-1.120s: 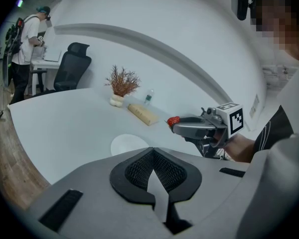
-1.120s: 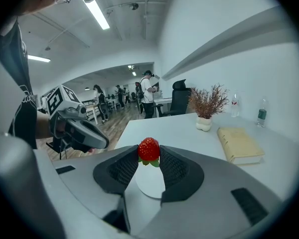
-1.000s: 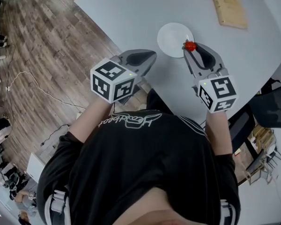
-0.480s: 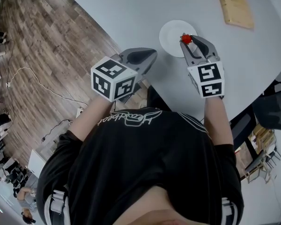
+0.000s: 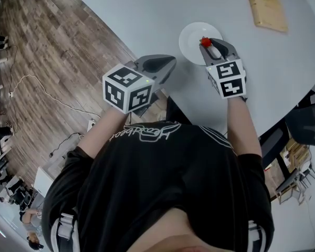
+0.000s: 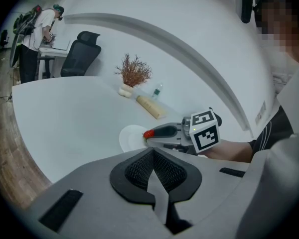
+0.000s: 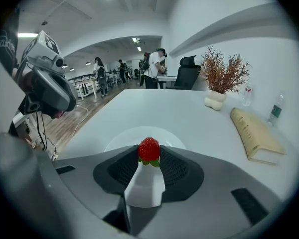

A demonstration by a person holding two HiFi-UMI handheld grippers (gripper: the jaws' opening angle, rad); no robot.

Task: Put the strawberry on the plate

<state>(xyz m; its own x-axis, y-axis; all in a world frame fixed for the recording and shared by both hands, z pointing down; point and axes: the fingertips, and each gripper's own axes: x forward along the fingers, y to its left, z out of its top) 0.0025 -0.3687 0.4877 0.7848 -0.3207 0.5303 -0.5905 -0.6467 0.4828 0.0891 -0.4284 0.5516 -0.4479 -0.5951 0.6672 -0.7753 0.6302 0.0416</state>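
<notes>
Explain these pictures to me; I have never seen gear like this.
There is no robot here. A person holds a tool in each hand: a hand-held gripper with two jaws and a marker cube. One picture comes from a camera on the person's head, looking down. The other two come from cameras riding on each tool, looking along its jaws. The white table carries a white plate, a book and a dried plant in a pot. The right hand-held gripper pinches a strawberry above the plate. The left hand-held gripper is shut with nothing in it, by the table's edge.
</notes>
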